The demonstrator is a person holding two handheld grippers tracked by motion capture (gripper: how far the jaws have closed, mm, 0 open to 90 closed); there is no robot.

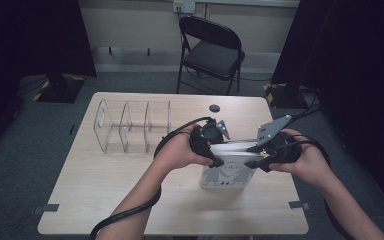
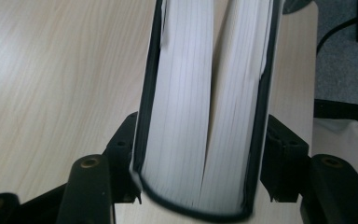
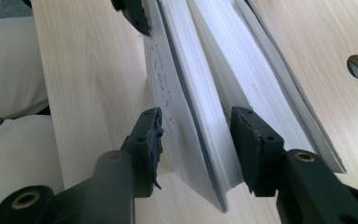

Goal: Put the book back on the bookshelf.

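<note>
A thick book point(image 1: 225, 172) with a pale printed cover stands on edge on the wooden table point(image 1: 105, 190), its pages splayed into two blocks. My left gripper point(image 1: 214, 159) grips its left end. In the left gripper view the book point(image 2: 182, 116) fills the span of the left gripper point(image 2: 198, 144), and both pads press on the covers. My right gripper point(image 1: 254, 161) is at the book's right end. In the right gripper view the right gripper point(image 3: 196, 126) straddles the front cover and part of the pages point(image 3: 214, 93). A small gap shows beside the left pad point(image 3: 151, 135).
A clear plastic organiser with dividers point(image 1: 130, 125) stands at the back left of the table. A round cable hole point(image 1: 214, 108) lies behind the book. A black folding chair point(image 1: 212, 47) stands beyond the far edge. The person's forearms come in from the bottom.
</note>
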